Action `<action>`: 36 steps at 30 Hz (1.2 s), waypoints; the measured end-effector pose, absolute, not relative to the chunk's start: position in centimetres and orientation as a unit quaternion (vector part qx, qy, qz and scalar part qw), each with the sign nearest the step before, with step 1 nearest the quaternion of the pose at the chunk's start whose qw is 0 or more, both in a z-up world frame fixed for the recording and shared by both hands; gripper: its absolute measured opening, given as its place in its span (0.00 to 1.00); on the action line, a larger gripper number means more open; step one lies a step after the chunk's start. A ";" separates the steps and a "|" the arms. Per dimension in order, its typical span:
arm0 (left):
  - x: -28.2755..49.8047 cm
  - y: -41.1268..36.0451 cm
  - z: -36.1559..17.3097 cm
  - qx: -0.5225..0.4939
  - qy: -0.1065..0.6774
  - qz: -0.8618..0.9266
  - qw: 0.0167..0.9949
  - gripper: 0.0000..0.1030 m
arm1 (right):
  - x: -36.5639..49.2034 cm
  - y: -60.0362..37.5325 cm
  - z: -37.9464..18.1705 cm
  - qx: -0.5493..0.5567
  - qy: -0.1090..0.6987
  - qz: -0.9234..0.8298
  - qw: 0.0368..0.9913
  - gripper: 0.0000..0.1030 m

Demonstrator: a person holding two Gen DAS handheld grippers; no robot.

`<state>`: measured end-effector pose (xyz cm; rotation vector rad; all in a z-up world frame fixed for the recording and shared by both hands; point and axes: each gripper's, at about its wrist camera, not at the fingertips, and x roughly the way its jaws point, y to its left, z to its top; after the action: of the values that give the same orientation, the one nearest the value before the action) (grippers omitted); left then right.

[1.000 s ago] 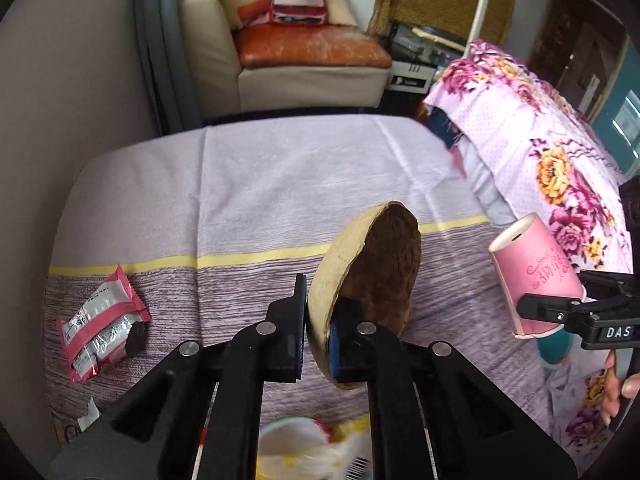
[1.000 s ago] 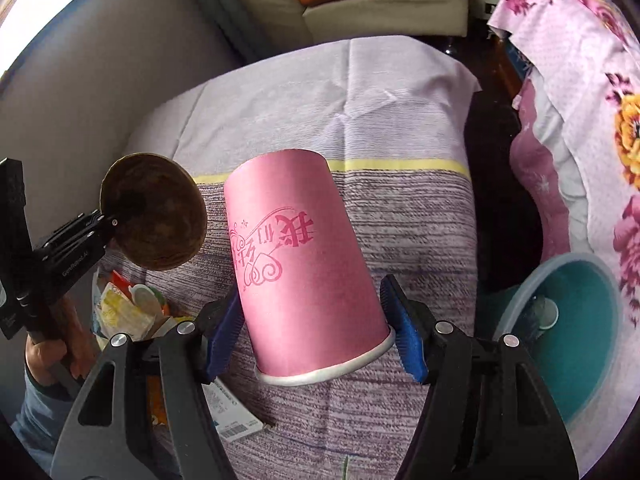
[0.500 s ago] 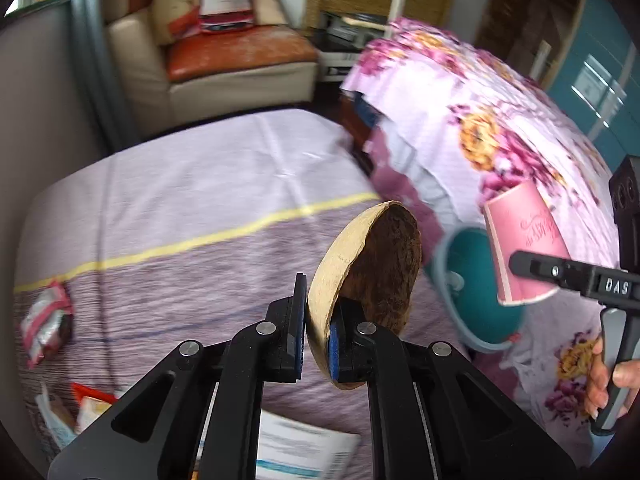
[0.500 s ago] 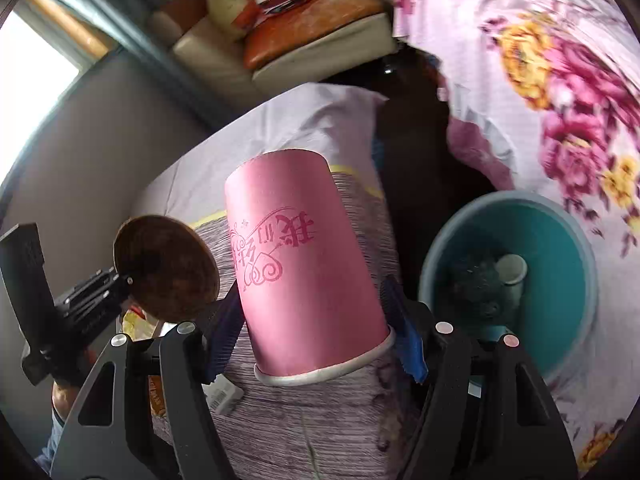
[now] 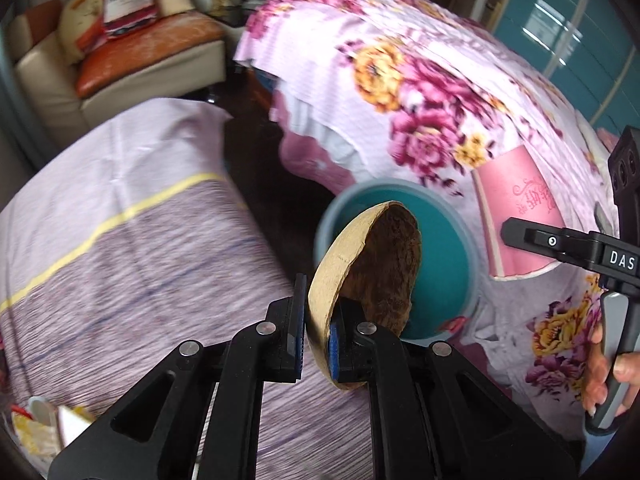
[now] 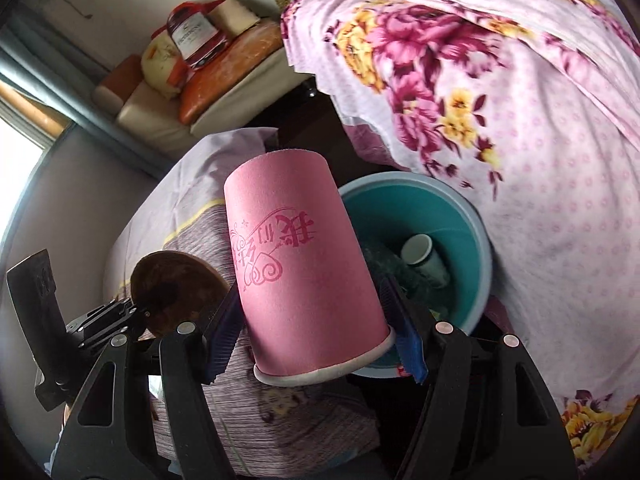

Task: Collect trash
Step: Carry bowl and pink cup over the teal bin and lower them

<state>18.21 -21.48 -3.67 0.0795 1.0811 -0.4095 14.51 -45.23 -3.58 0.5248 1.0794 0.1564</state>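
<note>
Left wrist view: the left gripper [image 5: 318, 330] was clamped on a brown paper bowl's [image 5: 372, 268] rim, with the teal bin [image 5: 448, 248] just beyond at one o'clock. Right wrist view: the right gripper [image 6: 316, 332] gripped an upturned pink paper cup [image 6: 296, 272]; the bin [image 6: 472, 248], at two o'clock, held a white cup [image 6: 424, 254].

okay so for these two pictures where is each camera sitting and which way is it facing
Left wrist: on the left gripper, looking down past its brown bowl at the teal bin; a hand shows at right.
Right wrist: on the right gripper, looking down past its pink cup into the bin.
Shared: bin, cup, bowl, floral cloth, sofa.
</note>
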 end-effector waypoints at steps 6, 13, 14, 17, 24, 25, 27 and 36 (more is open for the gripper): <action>18.9 -25.8 -6.2 0.058 0.531 -0.212 0.818 0.09 | 14.5 -47.6 -4.9 0.257 0.508 0.062 0.820 0.62; 19.7 -27.5 -7.8 0.066 0.544 -0.218 0.807 0.09 | 14.7 -48.9 -6.2 0.265 0.515 0.054 0.813 0.62; 19.8 -27.6 -8.0 0.065 0.546 -0.218 0.806 0.09 | 14.8 -49.0 -6.4 0.264 0.517 0.052 0.813 0.62; 20.1 -28.0 -8.7 0.067 0.552 -0.218 0.802 0.09 | 14.9 -49.1 -6.9 0.263 0.521 0.051 0.810 0.62; 20.4 -28.6 -10.0 0.071 0.566 -0.221 0.791 0.09 | 15.1 -49.0 -7.8 0.256 0.529 0.041 0.808 0.62; 20.5 -28.7 -10.2 0.072 0.567 -0.221 0.790 0.09 | 15.1 -49.1 -7.9 0.254 0.530 0.039 0.808 0.62; 20.7 -28.9 -10.4 0.073 0.569 -0.222 0.788 0.10 | 15.5 -48.9 -8.1 0.250 0.532 0.037 0.808 0.62; 20.8 -28.8 -11.7 0.070 0.587 -0.221 0.776 0.21 | 15.8 -48.7 -8.7 0.241 0.537 0.031 0.808 0.62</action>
<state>20.78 -28.80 -11.66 0.1521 1.2697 -0.4793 15.82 -48.65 -8.66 0.5158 1.1474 0.0661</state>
